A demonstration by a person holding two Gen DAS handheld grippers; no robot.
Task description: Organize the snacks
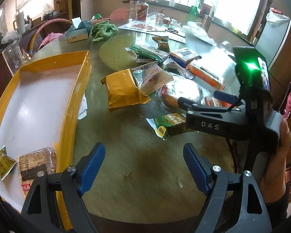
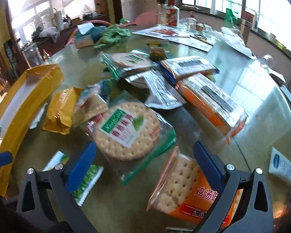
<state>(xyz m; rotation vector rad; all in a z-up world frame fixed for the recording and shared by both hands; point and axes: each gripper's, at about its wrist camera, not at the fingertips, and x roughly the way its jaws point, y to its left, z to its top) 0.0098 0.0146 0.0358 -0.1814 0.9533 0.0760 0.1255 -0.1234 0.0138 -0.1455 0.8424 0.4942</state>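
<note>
Wide-open and empty, the right claw (image 2: 143, 167) hovers over an orange cracker pack (image 2: 186, 186) by its right finger, the pack's long axis running toward the camera. Left claw (image 1: 143, 165), also open and empty, sits nearer the yellow tray (image 1: 71, 104) on the counter (image 1: 126, 145).

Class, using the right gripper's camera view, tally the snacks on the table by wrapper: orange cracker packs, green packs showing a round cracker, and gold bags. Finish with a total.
Orange cracker packs: 2
Green round-cracker packs: 2
Gold bags: 1
Total: 5
</note>
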